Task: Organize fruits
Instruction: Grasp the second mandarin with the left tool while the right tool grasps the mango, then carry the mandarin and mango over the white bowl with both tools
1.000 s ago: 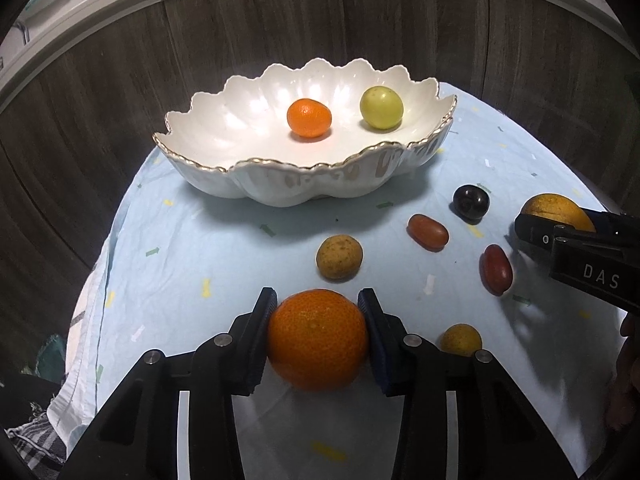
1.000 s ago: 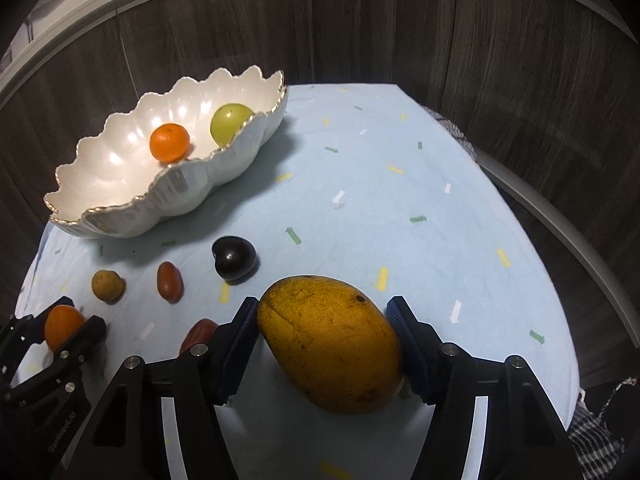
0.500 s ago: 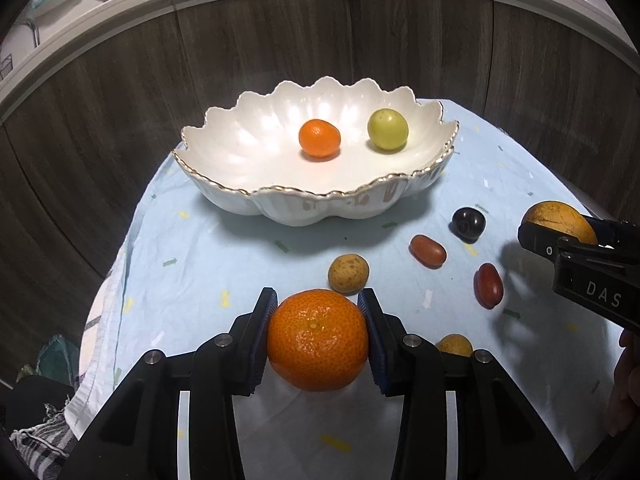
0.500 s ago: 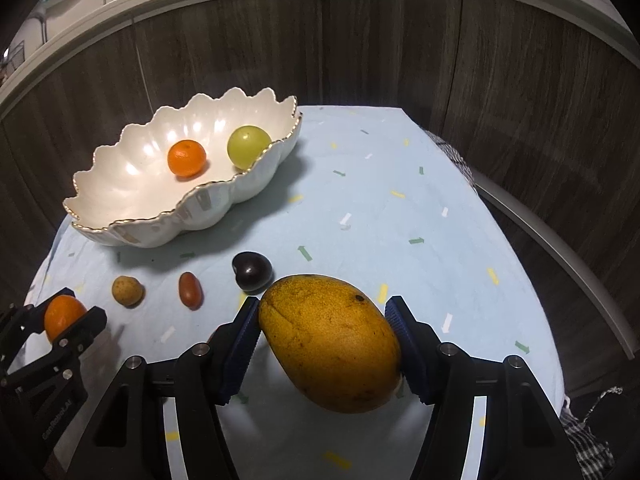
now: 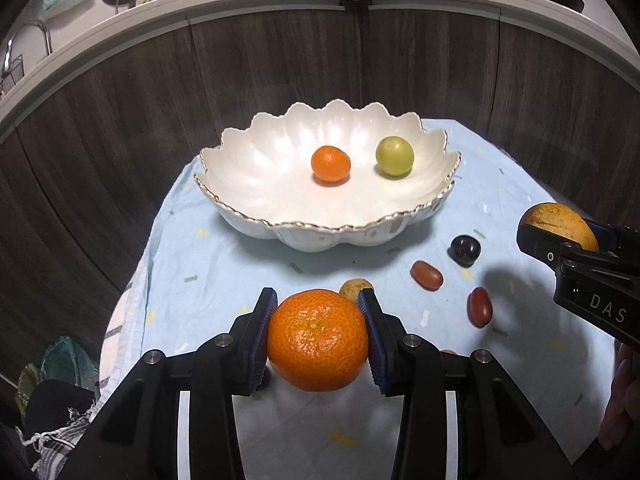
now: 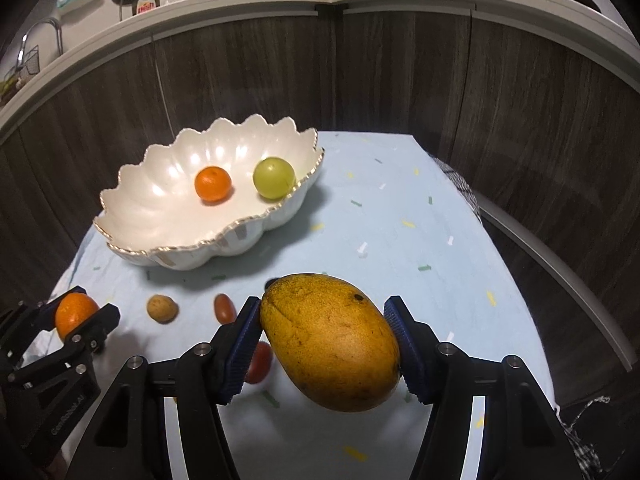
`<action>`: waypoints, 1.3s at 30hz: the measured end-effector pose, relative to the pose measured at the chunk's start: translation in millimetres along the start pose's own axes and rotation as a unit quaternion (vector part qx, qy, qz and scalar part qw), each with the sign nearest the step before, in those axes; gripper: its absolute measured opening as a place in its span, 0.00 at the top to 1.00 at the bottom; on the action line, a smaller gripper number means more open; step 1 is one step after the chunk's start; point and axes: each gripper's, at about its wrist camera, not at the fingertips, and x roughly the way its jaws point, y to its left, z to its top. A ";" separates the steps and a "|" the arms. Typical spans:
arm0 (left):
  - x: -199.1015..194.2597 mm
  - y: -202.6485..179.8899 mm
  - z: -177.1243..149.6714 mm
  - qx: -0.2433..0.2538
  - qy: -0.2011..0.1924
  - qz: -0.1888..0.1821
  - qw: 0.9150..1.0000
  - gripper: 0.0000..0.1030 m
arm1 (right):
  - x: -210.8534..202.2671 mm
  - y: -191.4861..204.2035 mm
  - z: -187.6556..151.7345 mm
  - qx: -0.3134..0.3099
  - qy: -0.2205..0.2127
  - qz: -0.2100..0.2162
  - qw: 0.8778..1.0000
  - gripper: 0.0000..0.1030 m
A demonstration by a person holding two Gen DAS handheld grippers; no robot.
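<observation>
orange clamped between left claw pads | mango clamped between right claw pads

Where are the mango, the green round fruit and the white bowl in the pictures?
mango (image 6: pixel 330 342): right wrist view, middle of its yellow skin.
green round fruit (image 5: pixel 394 156): left wrist view, centre of the fruit.
white bowl (image 5: pixel 256 168): left wrist view, bare inner wall on the left.
</observation>
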 end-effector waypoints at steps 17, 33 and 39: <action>-16.6 19.5 37.1 -0.023 -0.041 0.019 0.999 0.60 | -21.2 24.9 43.8 0.002 -0.049 0.037 0.998 0.41; -13.1 39.1 92.7 -0.041 -0.086 0.030 0.995 0.60 | -18.1 41.5 95.2 -0.008 -0.087 0.054 0.995 0.42; -6.7 40.7 101.0 -0.042 -0.088 0.032 0.995 0.60 | -9.8 46.0 104.2 -0.012 -0.089 0.060 0.994 0.43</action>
